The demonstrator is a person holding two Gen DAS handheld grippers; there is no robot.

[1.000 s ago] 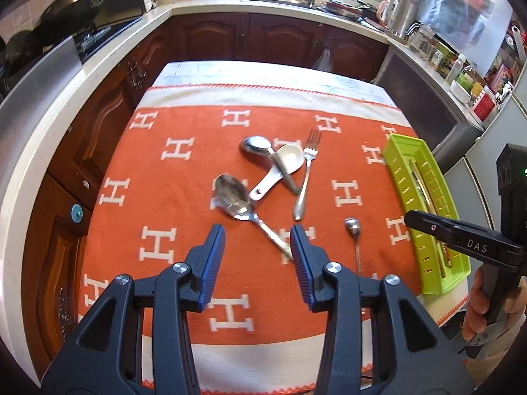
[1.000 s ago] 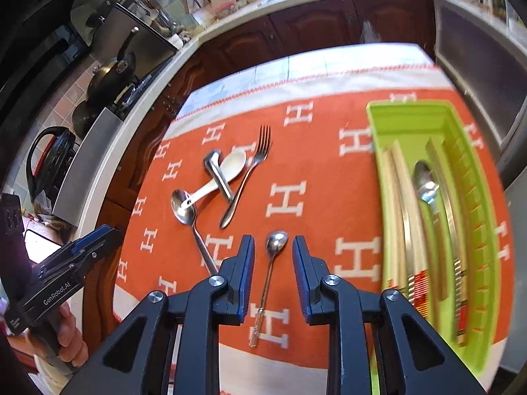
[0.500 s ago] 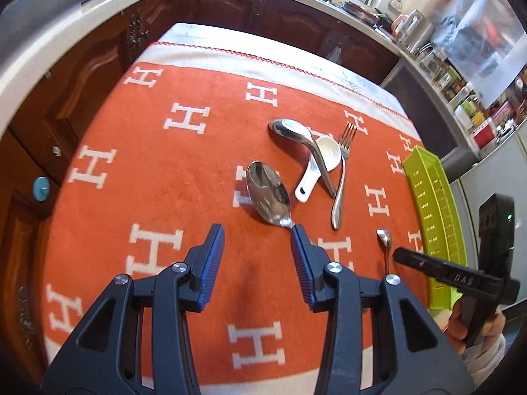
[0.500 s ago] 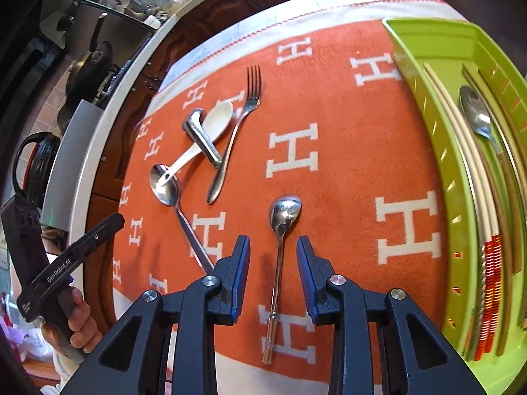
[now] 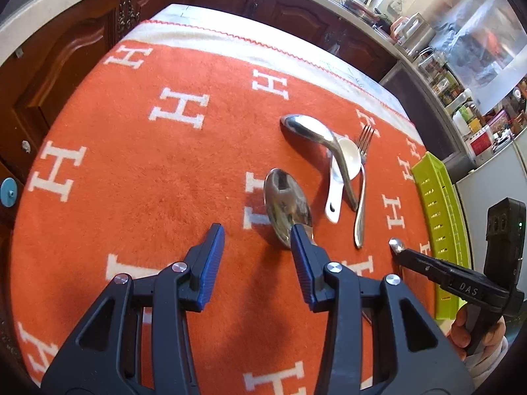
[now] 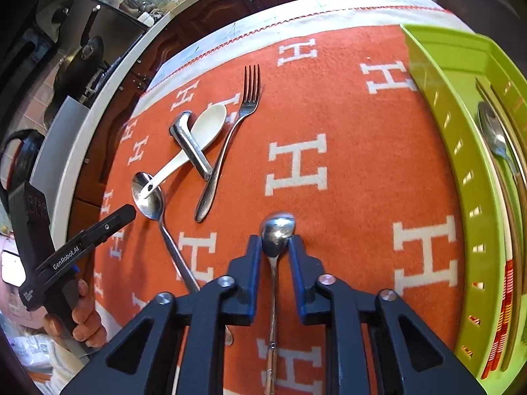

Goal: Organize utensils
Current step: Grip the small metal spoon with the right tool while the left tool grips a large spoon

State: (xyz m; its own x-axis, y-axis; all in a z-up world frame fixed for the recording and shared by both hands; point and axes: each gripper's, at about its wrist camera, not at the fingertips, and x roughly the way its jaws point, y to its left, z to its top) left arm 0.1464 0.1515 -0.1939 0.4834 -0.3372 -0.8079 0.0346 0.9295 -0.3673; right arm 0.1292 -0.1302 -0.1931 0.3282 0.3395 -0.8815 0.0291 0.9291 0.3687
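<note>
Sorting is partly done: the green tray (image 6: 438, 75) at 3 o'clock on the table already holds chopsticks (image 6: 505, 263) and a spoon (image 6: 492, 131). Five pieces remain on the orange cloth (image 6: 346, 105). The right tool (image 6: 276, 243) is closing around the small spoon (image 6: 277, 228), its neck between the jaws. The left tool (image 5: 257, 250) stands half open, empty, beside the large spoon (image 5: 286, 207); fork (image 6: 230, 138), white spoon (image 6: 201, 135) and steel ladle-spoon (image 6: 191, 146) lie at 11 o'clock.

I see an orange cloth (image 6: 355, 138) with white H letters. The tray (image 6: 438, 65) is lime green; one spoon (image 6: 204, 131) is white.
</note>
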